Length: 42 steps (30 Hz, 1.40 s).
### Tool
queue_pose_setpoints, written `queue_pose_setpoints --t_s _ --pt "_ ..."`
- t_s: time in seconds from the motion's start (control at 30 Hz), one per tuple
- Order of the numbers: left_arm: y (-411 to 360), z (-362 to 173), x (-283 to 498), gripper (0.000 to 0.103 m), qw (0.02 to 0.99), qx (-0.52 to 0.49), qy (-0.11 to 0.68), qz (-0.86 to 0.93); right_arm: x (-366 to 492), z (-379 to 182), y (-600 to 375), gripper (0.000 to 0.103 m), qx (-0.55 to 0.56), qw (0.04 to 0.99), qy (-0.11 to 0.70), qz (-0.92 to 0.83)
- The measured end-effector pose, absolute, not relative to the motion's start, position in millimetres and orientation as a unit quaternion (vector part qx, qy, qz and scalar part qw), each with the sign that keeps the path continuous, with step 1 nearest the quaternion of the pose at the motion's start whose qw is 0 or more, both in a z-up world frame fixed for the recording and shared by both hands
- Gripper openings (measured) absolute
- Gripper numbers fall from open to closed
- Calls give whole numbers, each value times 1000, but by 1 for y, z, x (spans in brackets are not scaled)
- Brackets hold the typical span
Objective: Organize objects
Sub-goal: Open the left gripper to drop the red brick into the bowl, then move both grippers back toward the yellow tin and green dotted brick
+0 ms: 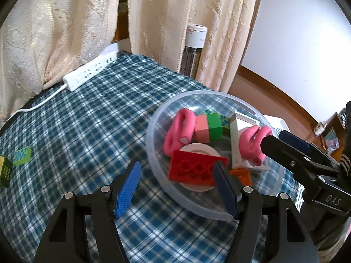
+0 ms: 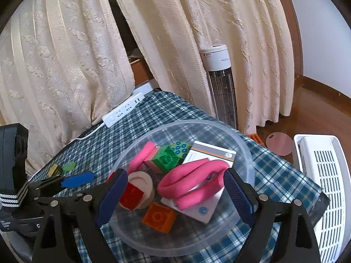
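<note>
A clear plastic bowl (image 1: 153, 118) (image 2: 245, 151) sits on the plaid cloth. It holds a red brick (image 1: 193, 168) (image 2: 131, 194), an orange brick (image 2: 159, 218), a green block (image 1: 214, 126) (image 2: 164, 159), a white box (image 1: 235, 135) (image 2: 212, 153), a cream disc (image 2: 142, 180) and two pink loops (image 1: 179, 129) (image 2: 193, 182). My left gripper (image 1: 177, 186) is open over the bowl's near rim, its right finger above the red brick. My right gripper (image 2: 175, 197) is open over the bowl, around the near pink loop. A green block (image 1: 22, 155) and a yellow block (image 1: 5, 171) lie on the cloth at far left.
A white power strip (image 1: 90, 71) (image 2: 122, 110) with its cord lies at the table's back edge by the cream curtains (image 1: 65, 22). A tower fan (image 2: 221, 83) stands behind the table. A white basket (image 2: 324, 175) is on the floor at right.
</note>
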<state>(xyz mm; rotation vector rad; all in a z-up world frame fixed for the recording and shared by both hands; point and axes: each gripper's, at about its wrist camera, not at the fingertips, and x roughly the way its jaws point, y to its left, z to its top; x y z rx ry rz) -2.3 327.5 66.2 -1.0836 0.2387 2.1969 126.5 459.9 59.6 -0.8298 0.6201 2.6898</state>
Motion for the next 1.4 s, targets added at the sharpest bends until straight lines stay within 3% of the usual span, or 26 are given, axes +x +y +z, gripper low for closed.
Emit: queue_pose_setpoints --t_s 1.4 --pt "116 50 -72 70 136 -432 14 891 46 55 313 96 -346 13 151 926"
